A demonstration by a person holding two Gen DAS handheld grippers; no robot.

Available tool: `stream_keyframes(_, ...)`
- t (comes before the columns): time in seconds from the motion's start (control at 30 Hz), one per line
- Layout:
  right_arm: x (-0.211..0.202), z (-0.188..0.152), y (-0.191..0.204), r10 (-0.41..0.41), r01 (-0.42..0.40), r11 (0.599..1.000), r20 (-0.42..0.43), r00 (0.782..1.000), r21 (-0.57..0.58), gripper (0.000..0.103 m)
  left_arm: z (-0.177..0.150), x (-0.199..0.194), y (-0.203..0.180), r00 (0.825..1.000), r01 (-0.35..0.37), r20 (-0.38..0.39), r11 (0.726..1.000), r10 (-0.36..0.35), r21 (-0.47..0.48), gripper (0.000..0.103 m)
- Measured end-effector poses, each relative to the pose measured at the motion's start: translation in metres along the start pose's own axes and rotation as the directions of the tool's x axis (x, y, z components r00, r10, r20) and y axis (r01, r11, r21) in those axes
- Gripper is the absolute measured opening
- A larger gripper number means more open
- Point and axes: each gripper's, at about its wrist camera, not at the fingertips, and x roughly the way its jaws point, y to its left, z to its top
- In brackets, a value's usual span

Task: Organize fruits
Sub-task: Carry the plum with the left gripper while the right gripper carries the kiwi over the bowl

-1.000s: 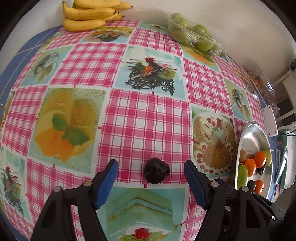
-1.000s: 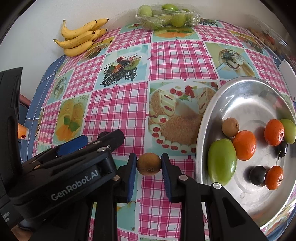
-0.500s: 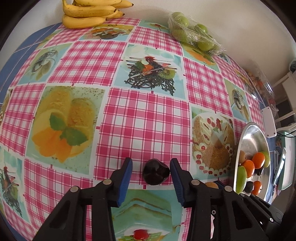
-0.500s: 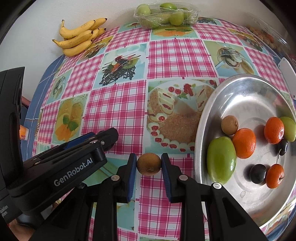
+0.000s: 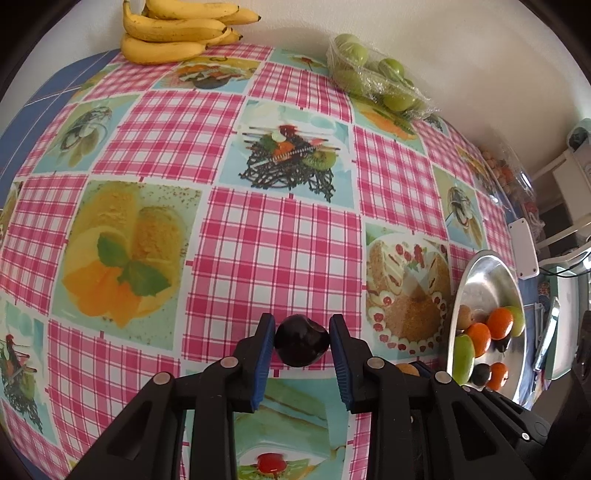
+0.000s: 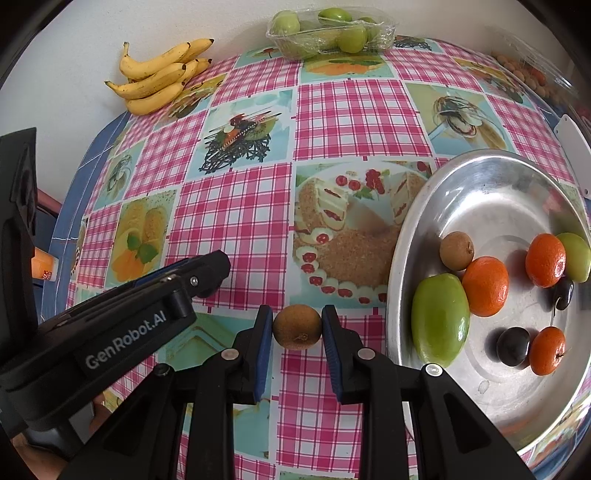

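My left gripper (image 5: pixel 302 345) is shut on a dark plum (image 5: pixel 301 344), just over the checked tablecloth. My right gripper (image 6: pixel 297 328) is shut on a brown kiwi (image 6: pixel 296 326), left of the steel tray (image 6: pixel 491 177). The tray holds a kiwi (image 6: pixel 456 250), a green mango (image 6: pixel 439 318), oranges (image 6: pixel 484 286), dark plums (image 6: pixel 512 346) and a green fruit (image 6: pixel 576 256). The tray also shows in the left wrist view (image 5: pixel 480 273), at the right. The left gripper's body (image 6: pixel 122 332) lies left of my right gripper.
Bananas (image 5: pixel 177 33) lie at the table's far left by the wall. A clear pack of green fruit (image 5: pixel 376 79) sits at the far middle. A clear box of small fruit (image 6: pixel 532 70) and a white device (image 5: pixel 523 247) sit at the far right.
My left gripper closed from wide open onto the dark plum. My right gripper kept its hold on the kiwi and barely moved.
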Motion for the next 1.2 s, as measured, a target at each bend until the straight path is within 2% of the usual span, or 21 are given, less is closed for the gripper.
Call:
stream_keyframes(0.4, -0.017, 0.003, 0.002, 0.015, -0.015, 1.0, 0.049, 0.999, -0.006, 0.028, 0.006, -0.029, -0.001, 0.997, 0.035, 0.068, 0.999, -0.033, -0.026, 0.032)
stream_keyframes(0.7, -0.035, 0.005, -0.009, 0.005, -0.007, 0.999, 0.086, 0.996, 0.032, 0.028, 0.008, -0.05, -0.004, 0.991, 0.027, 0.13, 0.999, -0.023, -0.029, 0.032)
stream_keyframes(0.93, -0.05, 0.004, -0.036, -0.027, 0.017, 0.995, 0.108, 0.994, 0.097, 0.028, 0.005, -0.059, -0.015, 0.987, 0.038, 0.154, 0.999, -0.037, -0.005, 0.032)
stream_keyframes(1.2, -0.063, 0.003, -0.093, -0.06, 0.028, 0.965, 0.115, 0.992, 0.262, 0.028, -0.006, -0.053, -0.044, 0.991, 0.047, 0.125, 0.997, -0.054, 0.062, 0.032)
